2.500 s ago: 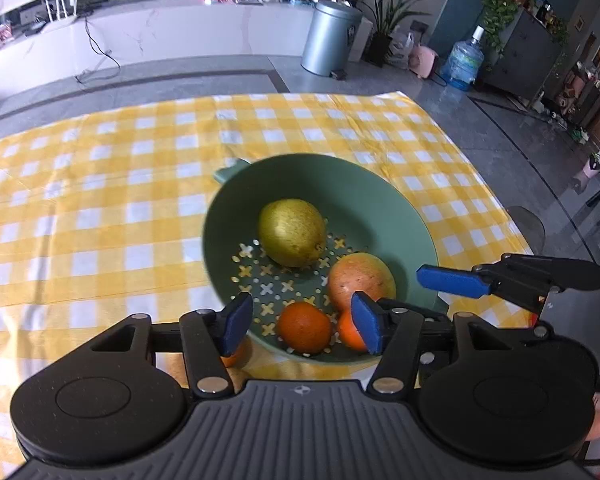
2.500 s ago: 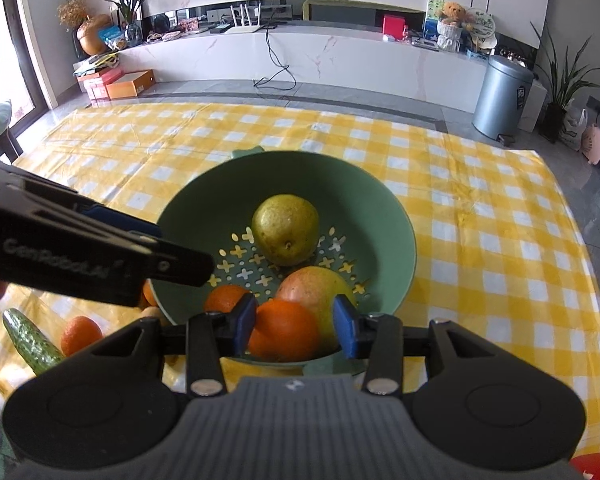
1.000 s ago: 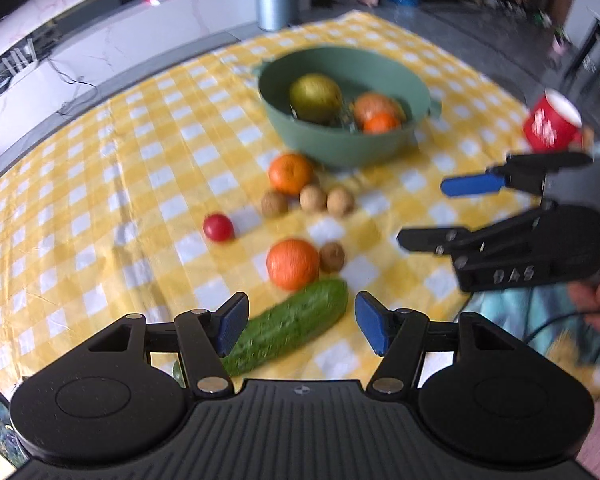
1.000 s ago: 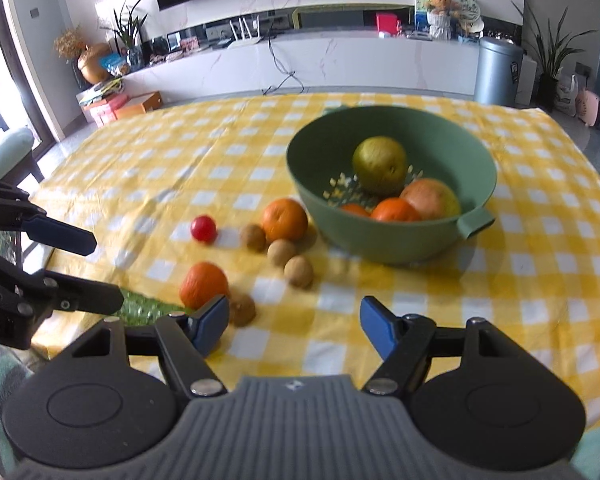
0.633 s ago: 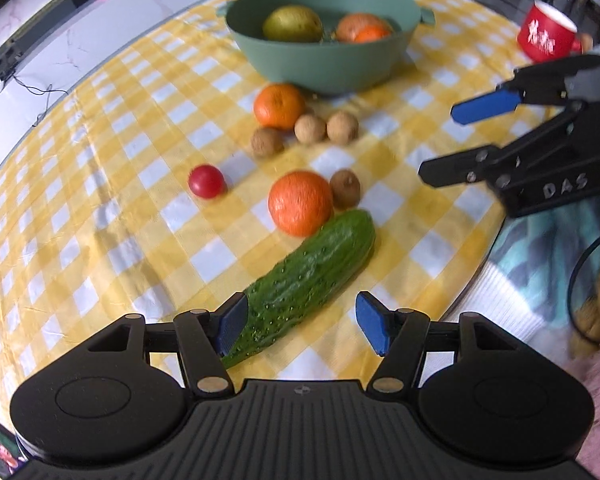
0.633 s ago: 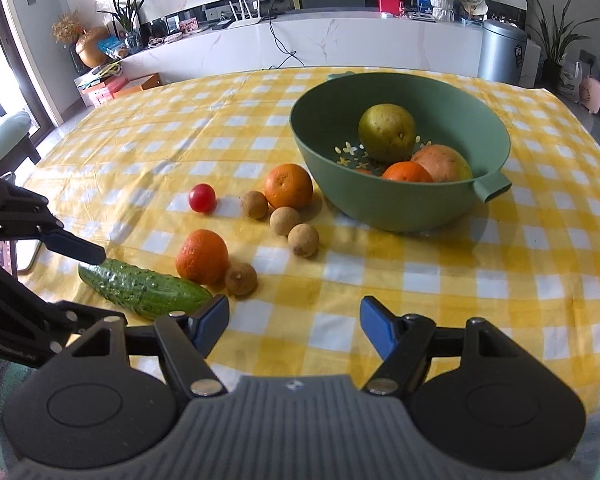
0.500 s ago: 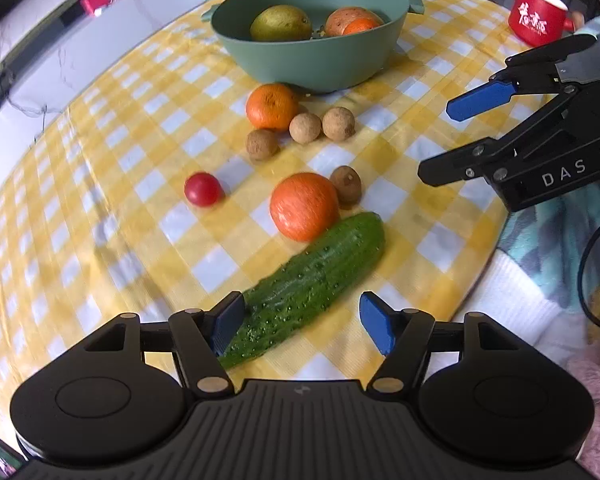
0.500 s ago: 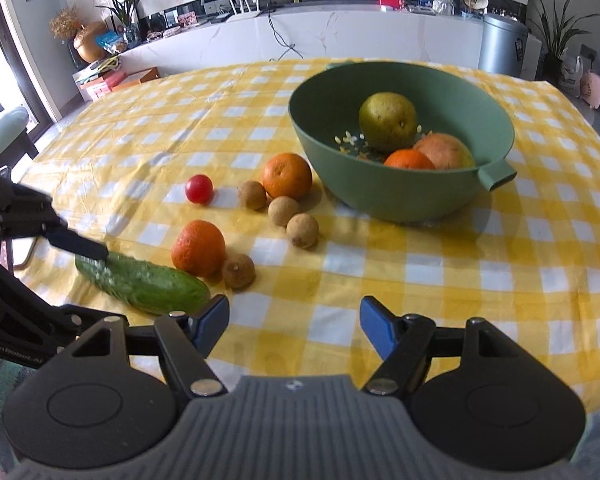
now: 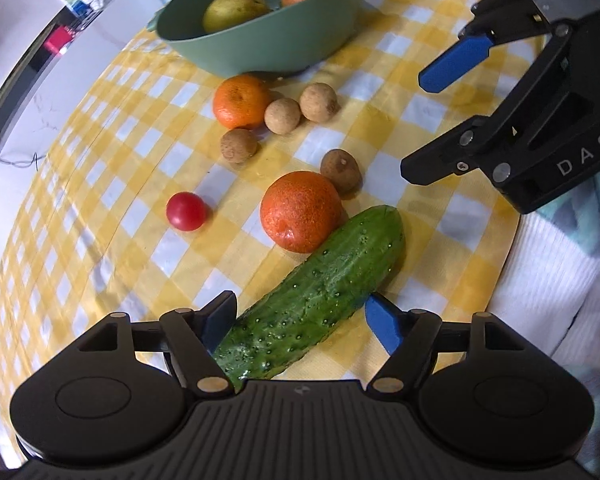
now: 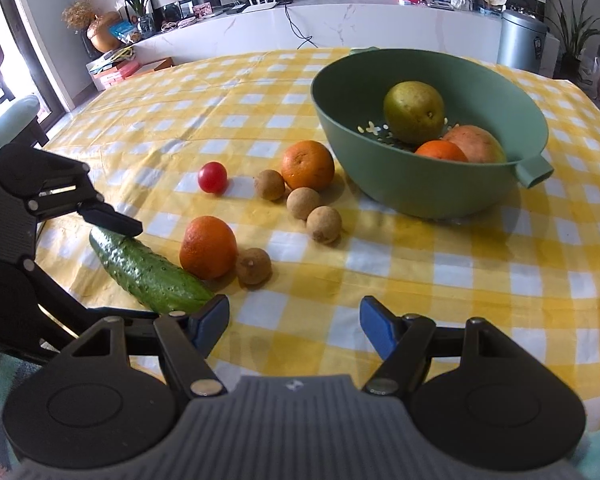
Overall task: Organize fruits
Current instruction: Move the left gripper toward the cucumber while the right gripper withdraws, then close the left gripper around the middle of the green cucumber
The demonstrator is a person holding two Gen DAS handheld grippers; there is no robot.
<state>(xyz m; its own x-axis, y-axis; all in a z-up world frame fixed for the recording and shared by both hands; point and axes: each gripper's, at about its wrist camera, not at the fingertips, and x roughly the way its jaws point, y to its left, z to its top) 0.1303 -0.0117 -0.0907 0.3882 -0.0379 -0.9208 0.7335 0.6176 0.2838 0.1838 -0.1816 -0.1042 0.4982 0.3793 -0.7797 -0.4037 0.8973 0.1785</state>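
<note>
The left gripper is straddling the cucumber, its jaws spread wide, one blue pad on each side of the thick green body and neither visibly pressing it. The cucumber is lying on the yellow checked tablecloth, pointing toward 1 o'clock from the gripper, its far tip just beside an orange. The right gripper is hovering with its jaws apart and nothing between them, over the tablecloth's near edge; the cucumber is sitting at its 9 o'clock.

Compared with half a second ago, the left gripper has been moving forward and lower: the cucumber, then lying ahead of the pads, is now filling the gap between them. The right gripper is staying much where it was.

At 12 o'clock in the left view, the green bowl is holding a yellow-green pear, a reddish mango and a small orange. Outside it, a second orange is lying close to its wall, with four small brown fruits and a cherry tomato scattered nearby.
</note>
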